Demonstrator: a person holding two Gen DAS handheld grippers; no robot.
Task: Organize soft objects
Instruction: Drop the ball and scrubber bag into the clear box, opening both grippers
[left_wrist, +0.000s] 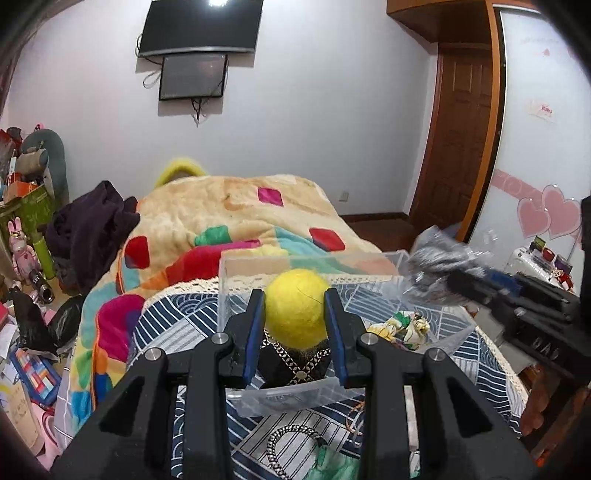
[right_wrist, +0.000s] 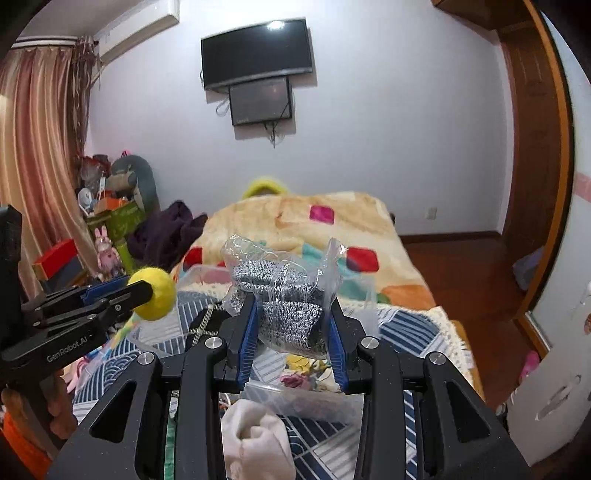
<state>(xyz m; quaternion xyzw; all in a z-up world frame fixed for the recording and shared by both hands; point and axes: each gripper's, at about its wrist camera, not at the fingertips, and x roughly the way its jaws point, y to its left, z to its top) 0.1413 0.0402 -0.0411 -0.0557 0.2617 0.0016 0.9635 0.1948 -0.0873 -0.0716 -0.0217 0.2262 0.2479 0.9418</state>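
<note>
Left gripper (left_wrist: 295, 310) closed on a fuzzy yellow ball (left_wrist: 297, 308), round and felt-like, blue rubber pads pressing both sides, raised above a clear plastic box (left_wrist: 236, 266). Right gripper (right_wrist: 291, 325) clamped on a crinkly clear bag (right_wrist: 284, 291) stuffed with black-and-white knit fabric, also held up over the box. Seen from the right wrist, ball and left gripper (right_wrist: 147, 291) off to the left, apart from the bag. Inside the box: a black cloth with a metal chain pattern (left_wrist: 295, 362) and a floral bundle (left_wrist: 402, 326). Below, near the camera, a soft cream sock roll (right_wrist: 255, 435) and a woven chain loop (left_wrist: 291, 439) lying on a navy-and-white patterned cloth (left_wrist: 177, 328) with lace trim. Farther off, a plush patchwork blanket (left_wrist: 229, 210) in beige with bright squares, and a dark purple crumpled garment (left_wrist: 88, 225) beside it. On the far wall, a flat black television (left_wrist: 201, 27).
</note>
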